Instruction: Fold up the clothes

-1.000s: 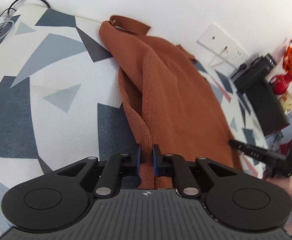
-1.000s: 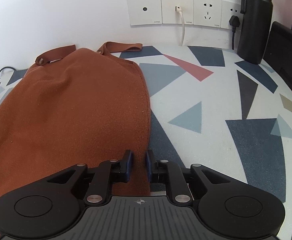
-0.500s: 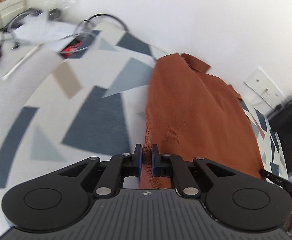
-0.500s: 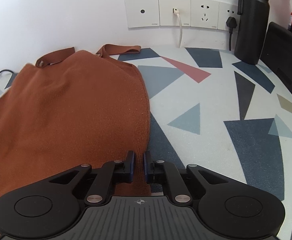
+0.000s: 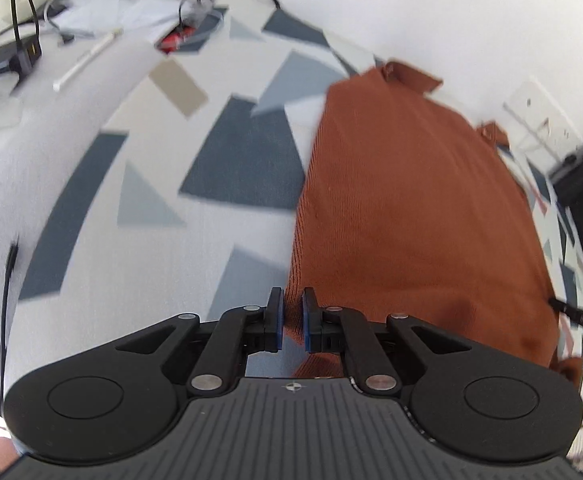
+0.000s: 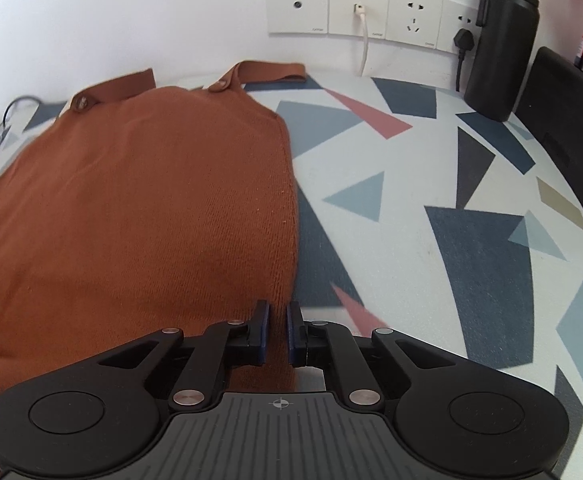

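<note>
**Rust-brown knit garment spread flat, both lower corners gripped, no fold yet made**

Left wrist view. Your left gripper point(image 5: 292, 319) was narrowed onto the left lower edge of the rust-brown ribbed knit garment with two buttoned shoulder straps point(image 5: 411, 208), the cloth pinched between the blue pads. The garment lay spread lengthwise on the white tabletop printed with grey and navy triangles point(image 5: 139, 184), straps toward the wall. It appeared opened out in a single flat layer, so the spreading looked done and every fold remained. You held the tool pitched steeply downward, fingers pointing along the garment's left side. At the far right edge your right gripper point(image 5: 579, 320) was only partly visible.

Right wrist view. Your right gripper point(image 6: 276, 332) was likewise drawn nearly closed, its jaws having just finished closing, with the garment's point(image 6: 139, 208) right lower edge between the pads; the grip itself was partly hidden by the fingers. This tool also tilted steeply down, aimed toward the straps and the row of white wall sockets point(image 6: 371, 12). A tall black flask point(image 6: 499, 40) stood well apart at the right. Judged from this, the first fold, hem toward straps, was yet to begin.
</note>
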Available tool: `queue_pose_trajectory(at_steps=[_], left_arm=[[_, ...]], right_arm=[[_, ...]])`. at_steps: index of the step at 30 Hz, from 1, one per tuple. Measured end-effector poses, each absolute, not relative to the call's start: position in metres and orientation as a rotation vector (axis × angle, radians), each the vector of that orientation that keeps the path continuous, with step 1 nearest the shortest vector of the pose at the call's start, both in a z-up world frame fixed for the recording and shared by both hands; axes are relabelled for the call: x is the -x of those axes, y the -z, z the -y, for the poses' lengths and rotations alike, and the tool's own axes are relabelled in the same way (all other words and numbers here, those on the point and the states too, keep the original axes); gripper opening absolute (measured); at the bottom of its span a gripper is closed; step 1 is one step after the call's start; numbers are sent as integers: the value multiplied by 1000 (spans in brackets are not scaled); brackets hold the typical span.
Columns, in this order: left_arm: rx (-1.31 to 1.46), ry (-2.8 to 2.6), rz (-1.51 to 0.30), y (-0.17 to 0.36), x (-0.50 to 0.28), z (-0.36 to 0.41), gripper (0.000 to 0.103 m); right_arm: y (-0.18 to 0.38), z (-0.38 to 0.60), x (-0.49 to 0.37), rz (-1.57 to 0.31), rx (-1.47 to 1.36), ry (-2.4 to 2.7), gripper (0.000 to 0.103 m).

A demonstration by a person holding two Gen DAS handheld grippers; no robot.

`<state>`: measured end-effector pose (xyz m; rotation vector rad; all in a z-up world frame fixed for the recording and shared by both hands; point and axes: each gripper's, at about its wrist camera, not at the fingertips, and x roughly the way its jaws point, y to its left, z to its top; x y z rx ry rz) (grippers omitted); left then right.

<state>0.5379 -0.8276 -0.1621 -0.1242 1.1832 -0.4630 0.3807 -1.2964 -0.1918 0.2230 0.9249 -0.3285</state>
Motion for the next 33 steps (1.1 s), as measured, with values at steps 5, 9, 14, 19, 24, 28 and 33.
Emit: queue_pose_trajectory(at_steps=[5,9,14,19,24,28,33], left_arm=[[134,460,-1234,169,-521,821,9],[122,447,-1245,170,-527,826,11],[76,436,-1238,158,-540,833,19],[128,475,-1133,122,-560,835,19],[143,532,-1022,92,-579,851,34],[151,577,-1007,83,-584,866,34],[150,655,-947,52,-595,886,34]], right_arm=[[191,1294,-366,-964,-215,294,8],[191,1290,-360,-986,-198,282,8],[188,1302,-366,-1003,-273,267,29],[152,1324,-367,-859,-380,271,36],[107,1343,-368,-674,-459,287,37],[83,1350,-367,-608,-471,315,38],[45,1364,-372,-543,-507,310,38]])
